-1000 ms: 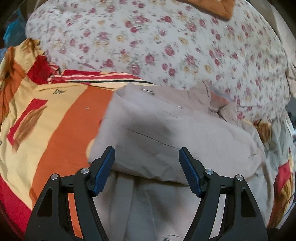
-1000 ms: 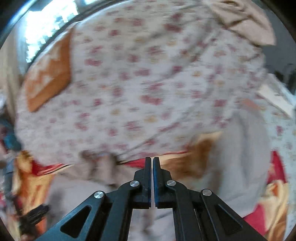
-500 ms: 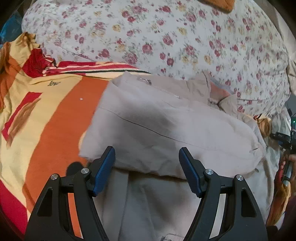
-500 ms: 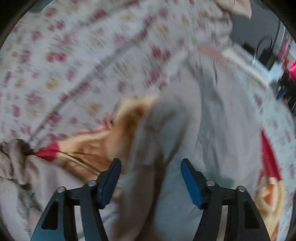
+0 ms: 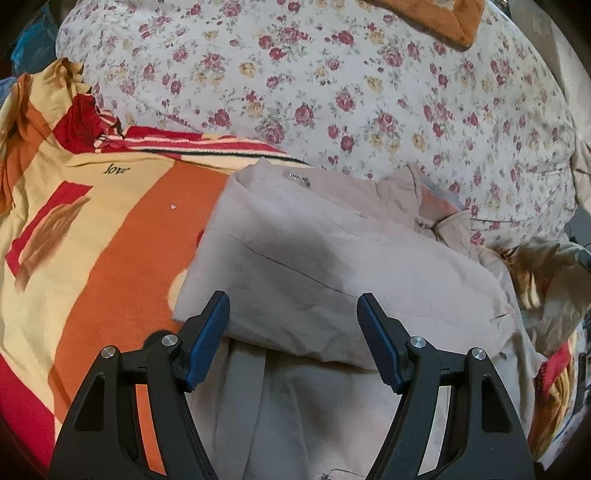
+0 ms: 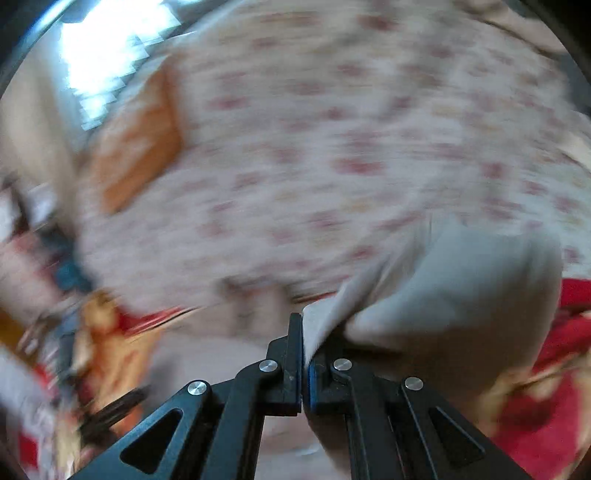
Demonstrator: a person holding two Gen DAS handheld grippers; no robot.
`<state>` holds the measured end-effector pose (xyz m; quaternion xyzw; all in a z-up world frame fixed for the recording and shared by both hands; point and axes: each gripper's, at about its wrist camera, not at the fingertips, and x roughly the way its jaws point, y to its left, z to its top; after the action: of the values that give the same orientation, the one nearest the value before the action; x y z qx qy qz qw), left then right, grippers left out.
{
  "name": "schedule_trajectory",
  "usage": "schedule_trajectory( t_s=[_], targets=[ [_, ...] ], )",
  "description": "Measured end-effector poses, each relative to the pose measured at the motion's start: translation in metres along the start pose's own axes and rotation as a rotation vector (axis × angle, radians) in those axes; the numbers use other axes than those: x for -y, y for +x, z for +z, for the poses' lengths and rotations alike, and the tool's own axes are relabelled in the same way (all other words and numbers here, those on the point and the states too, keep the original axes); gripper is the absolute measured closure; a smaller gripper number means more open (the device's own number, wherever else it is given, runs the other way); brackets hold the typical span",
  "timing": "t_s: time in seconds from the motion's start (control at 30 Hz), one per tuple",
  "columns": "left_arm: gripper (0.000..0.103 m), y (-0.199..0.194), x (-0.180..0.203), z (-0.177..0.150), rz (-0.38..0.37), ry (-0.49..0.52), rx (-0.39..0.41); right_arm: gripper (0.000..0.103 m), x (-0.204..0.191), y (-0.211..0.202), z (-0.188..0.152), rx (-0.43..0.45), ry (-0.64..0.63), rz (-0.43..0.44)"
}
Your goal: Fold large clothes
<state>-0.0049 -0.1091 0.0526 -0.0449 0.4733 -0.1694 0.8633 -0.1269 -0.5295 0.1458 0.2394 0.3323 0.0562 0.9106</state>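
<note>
A beige jacket (image 5: 325,266) with a zip lies partly folded on an orange, yellow and red blanket (image 5: 92,240). My left gripper (image 5: 293,332) hovers open just above the near edge of the folded flap, with nothing pinched between its blue pads. In the blurred right wrist view, my right gripper (image 6: 306,332) is shut on a pale beige fold of the jacket (image 6: 461,295), which bunches up to the right of the fingers.
A large floral quilt (image 5: 332,85) rises behind the jacket, and the same quilt (image 6: 332,147) fills the right wrist view. An orange cushion (image 5: 443,18) rests on top of it. A bright window (image 6: 107,62) sits at the upper left.
The right gripper opened over the beige cloth, then shut on a fold of it and swung back toward the quilt. The left gripper stayed open and nearly still.
</note>
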Motion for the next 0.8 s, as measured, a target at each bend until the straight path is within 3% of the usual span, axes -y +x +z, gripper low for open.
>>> schedule_trajectory(
  t_s=[0.07,0.2,0.23,0.3,0.33,0.5,0.57,0.63,0.67,0.8],
  targets=[
    [0.031,-0.002,-0.001,0.0,-0.017,-0.007,0.008,0.101,-0.046,0.015,-0.034,-0.076,-0.122,0.095],
    [0.031,0.002,0.001,0.0,-0.059,-0.01,-0.027,0.1,-0.088,0.063,-0.109,-0.301,-0.3,0.067],
    [0.031,0.003,0.001,0.0,-0.071,-0.01,-0.036,0.096,-0.087,0.072,-0.119,-0.337,-0.302,0.053],
    [0.031,0.004,0.005,-0.001,-0.114,-0.01,-0.053,0.075,-0.079,0.079,-0.14,-0.378,-0.255,0.037],
    [0.031,0.004,0.007,-0.001,-0.141,-0.008,-0.058,0.058,-0.077,0.078,-0.144,-0.38,-0.234,0.033],
    [0.031,0.003,0.019,-0.004,-0.158,0.024,-0.059,0.052,-0.061,0.051,-0.126,-0.254,-0.142,0.037],
    [0.031,0.003,0.02,-0.004,-0.152,0.029,-0.06,0.038,-0.059,0.041,-0.121,-0.207,-0.123,0.013],
    [0.031,0.002,0.017,-0.003,-0.145,0.027,-0.058,0.028,-0.049,0.047,-0.112,-0.183,-0.079,-0.078],
    [0.031,0.001,0.015,-0.002,-0.144,0.023,-0.055,0.028,-0.038,0.051,-0.11,-0.189,-0.033,-0.121],
    [0.031,-0.003,0.008,0.003,-0.148,-0.006,-0.034,0.031,-0.013,0.064,-0.093,-0.148,0.042,-0.147]
  ],
)
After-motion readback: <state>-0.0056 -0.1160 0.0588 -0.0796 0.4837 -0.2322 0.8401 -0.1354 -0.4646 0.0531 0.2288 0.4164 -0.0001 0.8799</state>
